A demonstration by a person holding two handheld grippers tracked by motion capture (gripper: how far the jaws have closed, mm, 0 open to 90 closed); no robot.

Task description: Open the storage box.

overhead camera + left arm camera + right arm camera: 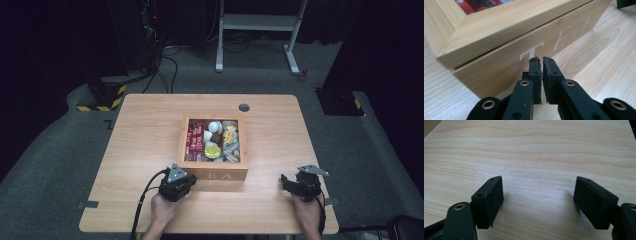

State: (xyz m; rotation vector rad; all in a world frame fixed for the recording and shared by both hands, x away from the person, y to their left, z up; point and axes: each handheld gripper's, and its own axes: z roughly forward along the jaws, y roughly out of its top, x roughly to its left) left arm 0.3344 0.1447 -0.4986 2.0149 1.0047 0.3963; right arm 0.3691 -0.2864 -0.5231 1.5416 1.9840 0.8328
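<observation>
Left gripper (pixel 541 60), jaws nearly closed on nothing, noses the wooden tea box (pixel 214 172) — right gripper (pixel 537 195) rests wide-open, empty, on the surface (pixel 140 130).

I see a square light-wood box (pixel 214 174) lettered "TEA" sitting flat mid-tabletop (pixel 140 140), its top showing red packets (pixel 194 142), white cups (pixel 215 126) and yellow items (pixel 229 135) inside.
</observation>
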